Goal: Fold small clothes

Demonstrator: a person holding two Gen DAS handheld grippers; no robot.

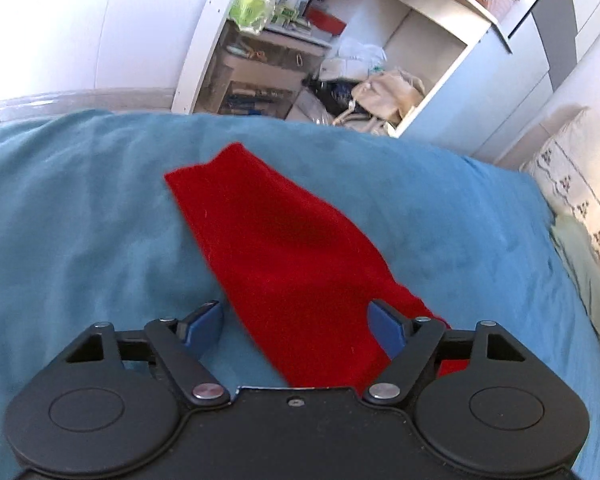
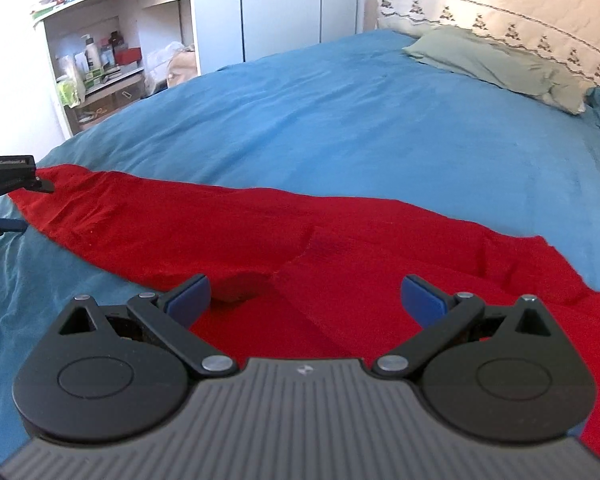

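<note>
A soft, matte red garment (image 2: 340, 256) of fine knit-like cloth lies spread flat on the blue bedspread (image 2: 340, 112), a long tapering shape with shallow creases and one folded ridge near its middle. The left gripper (image 1: 296, 328) hovers over the garment's near, narrow end with its blue-padded fingers (image 1: 204, 320) spread and nothing pinched, the cloth simply lying beneath the gap. The right gripper (image 2: 304, 300), black with a ribbed grey body, likewise stands released above the garment's wider part, while a pale embroidered pillow (image 2: 500, 12) rests far right.
</note>
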